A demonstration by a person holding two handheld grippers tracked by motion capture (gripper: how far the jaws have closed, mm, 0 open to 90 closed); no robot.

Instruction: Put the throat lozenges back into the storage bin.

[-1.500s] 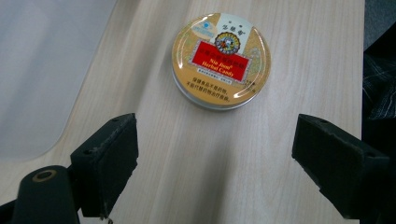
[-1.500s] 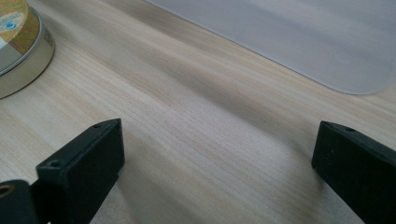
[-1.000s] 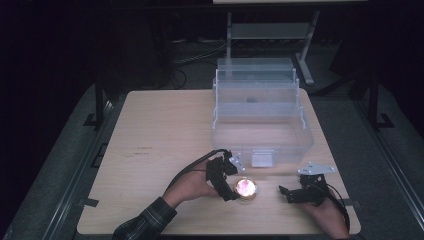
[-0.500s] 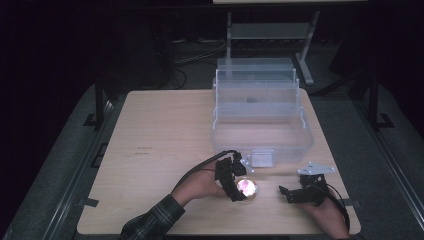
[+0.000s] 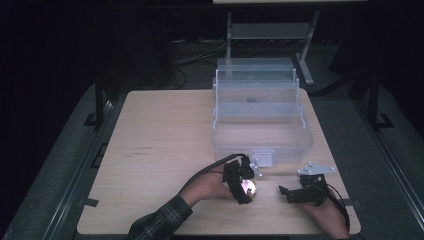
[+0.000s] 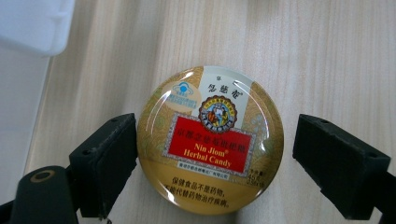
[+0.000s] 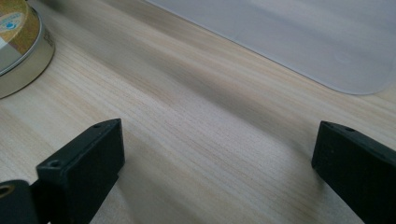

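A round gold candy tin [image 6: 210, 140] with a red label lies flat on the wooden table [image 5: 165, 145]. My left gripper [image 6: 215, 158] hangs over it, open, with one jaw on each side of the tin; the left jaw nearly touches its rim, the right jaw stands a little apart. From above, the tin [image 5: 248, 187] shines under the left gripper [image 5: 240, 181] near the front edge. My right gripper [image 5: 295, 194] rests low on the table to the right, open, with bare wood between its jaws. The tin's edge [image 7: 21, 51] shows at the far left of the right gripper view.
A clear plastic tiered box [image 5: 260, 112] stands open just behind both grippers, its latch facing the front. Its pale bottom edge [image 7: 299, 42] crosses the top of the right gripper view. Dark floor and a metal stand [image 5: 270, 30] lie beyond the table.
The left hand has moved slightly to the right and forward with its gripper over the tin. The right gripper has stayed in place.
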